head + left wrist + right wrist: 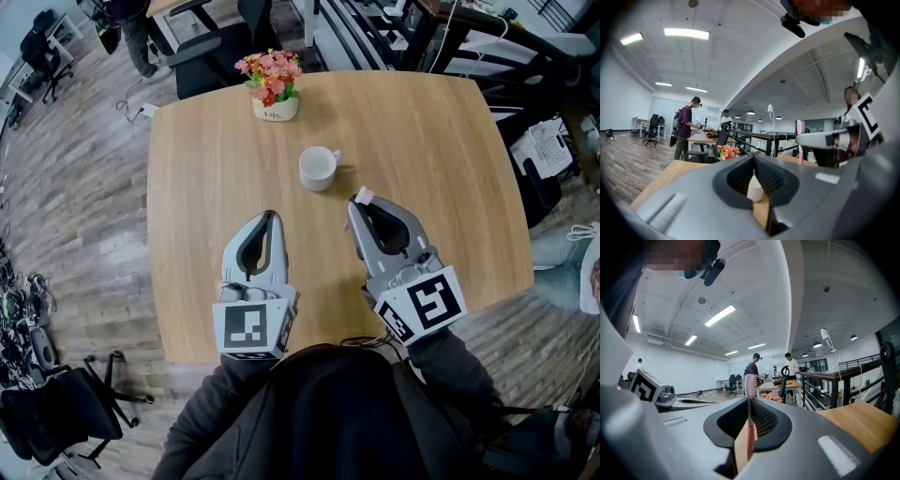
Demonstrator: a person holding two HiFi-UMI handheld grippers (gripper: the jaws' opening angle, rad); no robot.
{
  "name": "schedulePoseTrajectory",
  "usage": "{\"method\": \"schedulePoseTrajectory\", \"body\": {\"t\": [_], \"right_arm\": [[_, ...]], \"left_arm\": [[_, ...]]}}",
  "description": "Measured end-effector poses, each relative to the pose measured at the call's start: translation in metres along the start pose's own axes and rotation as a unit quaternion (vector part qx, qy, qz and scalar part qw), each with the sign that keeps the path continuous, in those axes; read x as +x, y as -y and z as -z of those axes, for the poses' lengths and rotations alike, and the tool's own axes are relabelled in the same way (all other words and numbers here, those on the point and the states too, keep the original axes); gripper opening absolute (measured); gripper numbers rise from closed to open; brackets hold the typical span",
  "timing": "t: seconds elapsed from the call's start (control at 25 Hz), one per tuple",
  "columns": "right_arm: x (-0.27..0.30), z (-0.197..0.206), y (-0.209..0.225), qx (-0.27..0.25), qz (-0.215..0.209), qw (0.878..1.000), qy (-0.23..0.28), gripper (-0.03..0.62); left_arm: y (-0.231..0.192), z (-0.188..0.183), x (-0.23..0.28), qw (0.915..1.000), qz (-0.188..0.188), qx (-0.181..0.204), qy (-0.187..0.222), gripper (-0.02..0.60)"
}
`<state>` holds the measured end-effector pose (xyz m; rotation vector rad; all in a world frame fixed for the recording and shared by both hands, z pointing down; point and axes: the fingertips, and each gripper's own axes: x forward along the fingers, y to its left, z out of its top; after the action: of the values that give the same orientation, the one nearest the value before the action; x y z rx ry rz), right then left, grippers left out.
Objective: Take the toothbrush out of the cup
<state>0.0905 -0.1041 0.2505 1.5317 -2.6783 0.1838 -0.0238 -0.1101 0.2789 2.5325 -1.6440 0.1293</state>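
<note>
While the person's dark sleeves fill the near edge of the head view, both grippers are held side by side over the wooden worktop, pointing away from the body. On the left, the left gripper has its jaws brought together at the tips with nothing between them. On the right, the right gripper is clamped on the pink toothbrush. The toothbrush stands upright in the jaws, its bristle head rising above the tips, and it is clear of the cup. Just beyond the two grippers, roughly between their lines, the white cup stands upright on the worktop, apart from both. Farther on, near the far edge, sits a small white pot of pink and orange flowers. Past the worktop are dark office chairs on a wood-look floor, and the left gripper view shows two people standing at a distant desk.
</note>
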Motion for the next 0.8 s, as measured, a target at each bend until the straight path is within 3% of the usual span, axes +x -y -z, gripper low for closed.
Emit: {"method": "schedulePoseTrajectory", "body": {"t": [0.8], "right_arm": [[0.0065, 0.0034, 0.0023, 0.003, -0.003, 1.0, -0.002, 0.02]], "left_arm": [[-0.0018, 0.003, 0.0053, 1.0, 0.001, 0.001, -0.004, 0.008]]}}
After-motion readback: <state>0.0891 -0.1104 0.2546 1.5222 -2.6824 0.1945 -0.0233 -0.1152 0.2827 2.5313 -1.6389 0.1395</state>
